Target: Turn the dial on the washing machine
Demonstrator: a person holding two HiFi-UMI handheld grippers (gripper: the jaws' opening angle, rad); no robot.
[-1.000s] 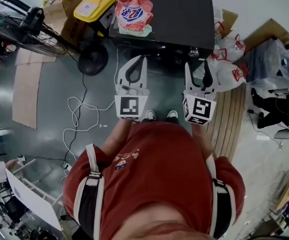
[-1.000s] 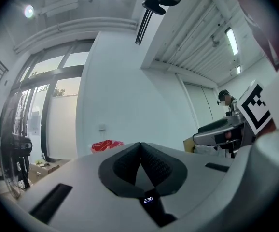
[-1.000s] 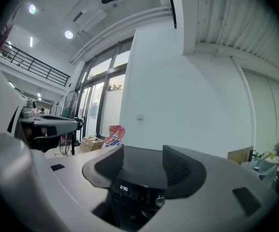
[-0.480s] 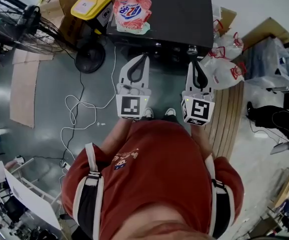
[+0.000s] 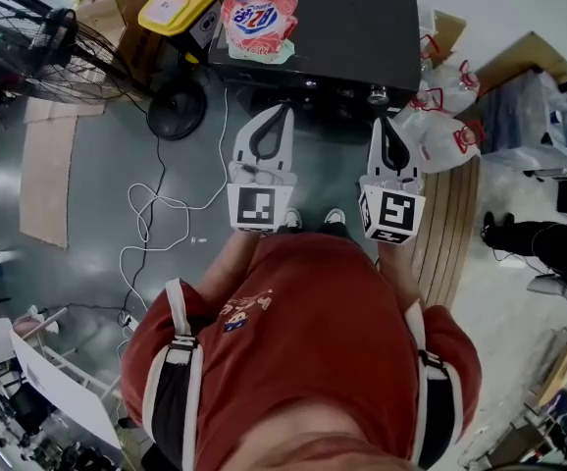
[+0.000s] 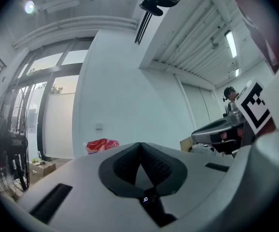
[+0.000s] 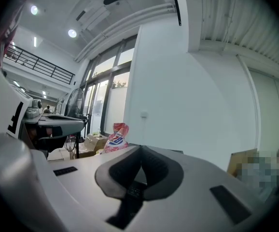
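No legible text in any view.

- Red-and-white bag (image 5: 260,20) on the washing machine (image 5: 362,27), 12 o'clock in head view: blue oval logo, lettering too blurred to read.
- Yellow lid (image 5: 180,6), 11 o'clock: white label, print unresolved.
- Left tool (image 5: 284,109) and right tool (image 5: 380,122): 1 black-and-white square marker on each cube; pattern only, no characters.
- Shirt (image 5: 303,332): small chest emblem, unreadable.

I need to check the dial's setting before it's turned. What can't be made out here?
- Markings on the dial: head view, too small.
- The dial itself: left gripper view, hidden behind the left gripper's own body.
- Lower part of the detergent bag: left gripper view, same body covers it.
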